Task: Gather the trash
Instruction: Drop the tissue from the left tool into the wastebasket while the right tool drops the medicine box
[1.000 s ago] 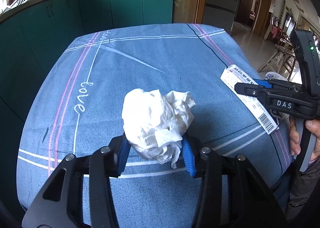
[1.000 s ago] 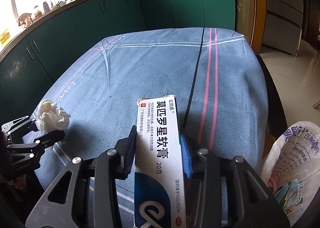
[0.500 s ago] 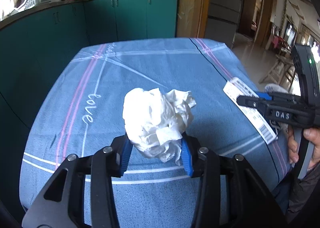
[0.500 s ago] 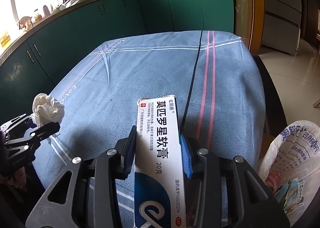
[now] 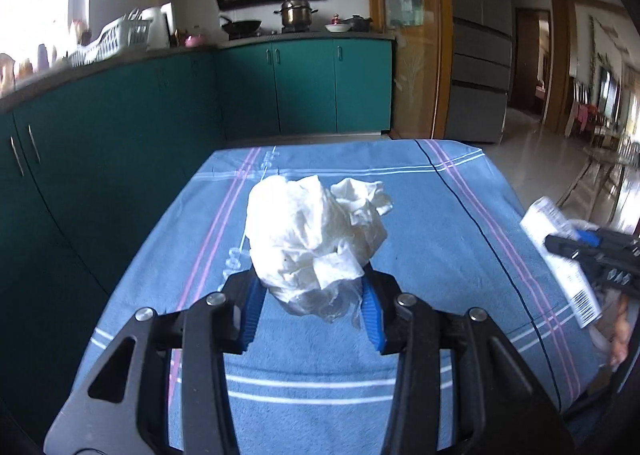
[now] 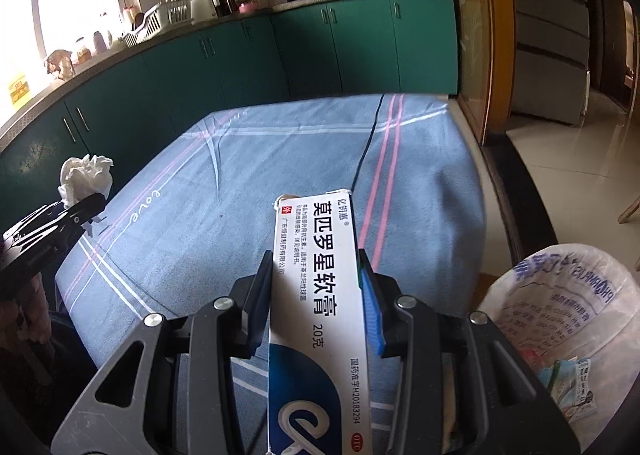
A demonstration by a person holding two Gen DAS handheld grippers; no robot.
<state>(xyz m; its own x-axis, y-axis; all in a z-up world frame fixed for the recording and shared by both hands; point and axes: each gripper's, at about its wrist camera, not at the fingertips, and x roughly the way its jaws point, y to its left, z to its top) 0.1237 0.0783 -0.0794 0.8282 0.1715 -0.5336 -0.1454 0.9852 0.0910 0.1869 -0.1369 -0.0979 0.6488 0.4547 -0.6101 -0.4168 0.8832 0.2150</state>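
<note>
With both pieces of trash lifted clear of the cloth (image 5: 420, 223), the carry step is in hand: the left gripper (image 5: 312, 303), whose jaws have just been closing, pinches the tissue (image 5: 316, 231), and the right gripper (image 6: 320, 295) clamps the box (image 6: 320, 295). The bin bag (image 6: 560, 295) waits at four o'clock in the right view; next, swing each over its mouth and release.

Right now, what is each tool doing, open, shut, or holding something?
Left tool: shut on the tissue wad; its jaws have just been closing on it.
Right tool: shut on the box.
</note>
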